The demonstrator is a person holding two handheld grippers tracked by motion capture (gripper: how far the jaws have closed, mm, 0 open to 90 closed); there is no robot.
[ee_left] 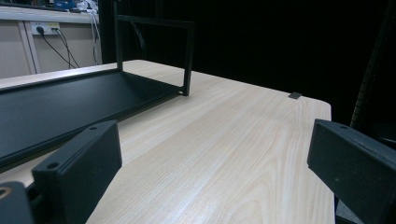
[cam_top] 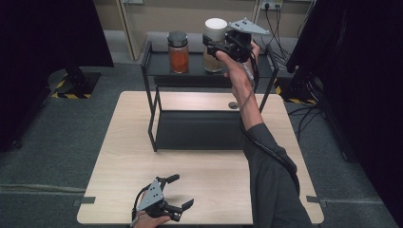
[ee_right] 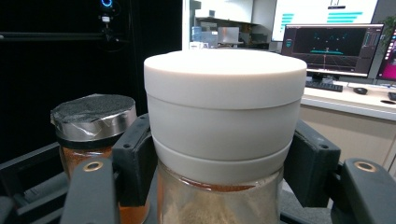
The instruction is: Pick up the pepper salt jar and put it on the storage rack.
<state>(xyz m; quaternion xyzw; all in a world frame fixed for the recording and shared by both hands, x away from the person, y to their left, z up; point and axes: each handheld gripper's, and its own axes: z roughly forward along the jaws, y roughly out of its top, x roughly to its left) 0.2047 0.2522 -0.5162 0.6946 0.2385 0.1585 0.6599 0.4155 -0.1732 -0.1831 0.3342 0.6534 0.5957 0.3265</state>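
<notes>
A glass jar with a white lid [cam_top: 215, 24] holds brownish powder and stands on the top shelf of a black rack [cam_top: 161, 64]. My right gripper [cam_top: 212, 46] reaches it from the right, jaws pressed against both sides just under the lid. The right gripper view shows the white-lidded jar [ee_right: 223, 102] close up inside the right gripper [ee_right: 219, 158]. To its left stands a jar of orange spice [cam_top: 178, 52] with a dark lid, seen again as the orange jar [ee_right: 91, 121]. My left gripper [cam_top: 183, 191] rests open and holding nothing near the table's front edge.
The rack's lower shelf [cam_top: 199, 130] lies flat on the wooden table [cam_top: 133, 156]. A small dark round thing [cam_top: 233, 105] sits on the table by the rack's right leg. In the left gripper view the rack [ee_left: 70, 102] is ahead to the left. Monitors [ee_right: 327, 42] stand far behind.
</notes>
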